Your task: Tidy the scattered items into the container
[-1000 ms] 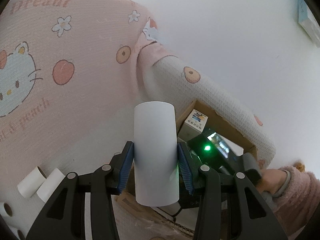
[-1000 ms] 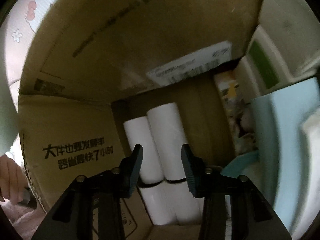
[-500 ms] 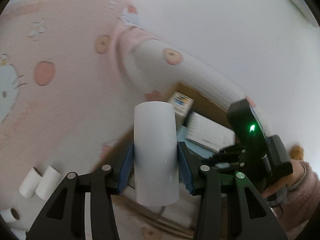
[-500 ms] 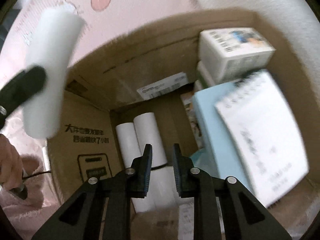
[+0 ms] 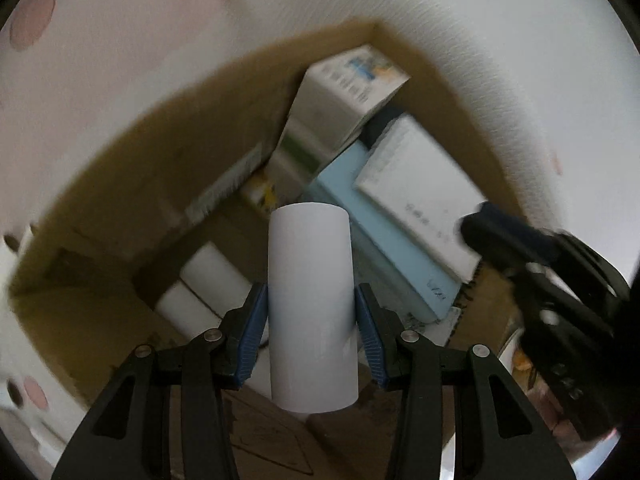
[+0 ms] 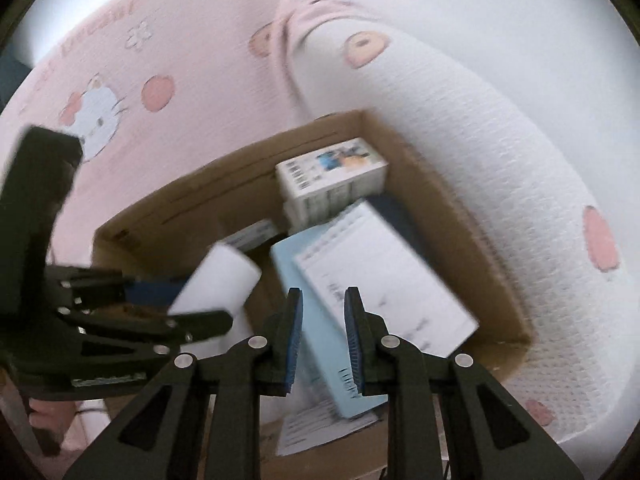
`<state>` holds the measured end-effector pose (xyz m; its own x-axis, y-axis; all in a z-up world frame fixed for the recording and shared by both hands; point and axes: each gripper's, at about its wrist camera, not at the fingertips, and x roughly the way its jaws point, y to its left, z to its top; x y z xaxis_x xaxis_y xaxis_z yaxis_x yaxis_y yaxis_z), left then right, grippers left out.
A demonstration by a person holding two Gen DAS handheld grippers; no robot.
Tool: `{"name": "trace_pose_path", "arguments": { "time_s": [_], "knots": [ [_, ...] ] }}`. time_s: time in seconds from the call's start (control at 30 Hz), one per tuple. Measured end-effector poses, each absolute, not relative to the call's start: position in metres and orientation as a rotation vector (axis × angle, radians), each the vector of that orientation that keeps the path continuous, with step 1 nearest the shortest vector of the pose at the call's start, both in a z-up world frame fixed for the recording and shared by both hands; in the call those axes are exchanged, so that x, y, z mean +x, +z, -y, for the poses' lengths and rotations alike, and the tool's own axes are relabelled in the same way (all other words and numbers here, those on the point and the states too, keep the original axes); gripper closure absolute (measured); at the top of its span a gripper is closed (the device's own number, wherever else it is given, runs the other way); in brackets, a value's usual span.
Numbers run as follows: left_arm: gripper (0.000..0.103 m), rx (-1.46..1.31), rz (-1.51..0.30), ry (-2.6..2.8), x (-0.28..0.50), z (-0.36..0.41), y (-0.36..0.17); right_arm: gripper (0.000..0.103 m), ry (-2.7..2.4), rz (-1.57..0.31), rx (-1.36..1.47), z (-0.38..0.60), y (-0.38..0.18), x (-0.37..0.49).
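Step in hand: drop-off of a roll. Left gripper is clamped on a plain white paper roll, blue pads pressing both sides, roll standing lengthwise along the fingers, top end poking out ahead of them. It hangs over the open brown cardboard box, pointing steeply down into it.

Box contents, from the left wrist view: two white paper rolls lying side by side on the box floor at lower left; a pale blue flat box leaning across the right half with a white spiral notepad on top; a white printed carton at the far corner. The box sits on a pink cartoon-print blanket, so likely a bed.

Right gripper is empty, jaws drawn nearly together with nothing between them, above the box's right side.

Next move, my read: lower the left gripper toward the free floor patch beside the two rolls, then release. Needs:
- line the held roll up parallel to the resting pair so it nests
- stay clear of the leaning blue box edge
- right gripper is close alongside; keep it out of the descent path

Frames are motion-blurred, so exact clearance to the box floor can't be told.
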<state>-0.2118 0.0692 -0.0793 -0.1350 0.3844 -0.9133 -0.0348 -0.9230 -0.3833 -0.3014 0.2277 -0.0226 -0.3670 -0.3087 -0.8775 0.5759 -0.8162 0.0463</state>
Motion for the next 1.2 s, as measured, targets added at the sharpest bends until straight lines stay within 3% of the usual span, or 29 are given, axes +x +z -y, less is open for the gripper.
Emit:
{"name": "trace_pose_path", "arguments": {
  "time_s": [0.2,0.3,0.63,0.87,1.2],
  "knots": [
    [0.055,-2.074,0.460,2.256,-0.215,-0.066,-0.095,0.085,-2.255,-0.407,1.330,-0.231,-0.029,-0.309],
    [0.055,-2.128,0.578,2.264,-0.215,-0.061,-0.101,0.085,-2.234,-0.409,1.334,-0.232,-0.030,-0.309],
    [0.055,-2.154,0.842,2.350,-0.206,-0.062,-0.124,0.085,-2.229,-0.369,1.306,-0.237,-0.025,-0.298],
    [0.055,-2.124,1.106,2.304,-0.213,-0.044,-0.137,0.085,-2.224,-0.467,1.270,-0.228,-0.023,-0.283],
    [0.055,-2.110,1.238,2.176,-0.208,-0.043,-0.152,0.085,-2.211,-0.584,1.302,-0.216,-0.036,-0.286]
  ]
}}
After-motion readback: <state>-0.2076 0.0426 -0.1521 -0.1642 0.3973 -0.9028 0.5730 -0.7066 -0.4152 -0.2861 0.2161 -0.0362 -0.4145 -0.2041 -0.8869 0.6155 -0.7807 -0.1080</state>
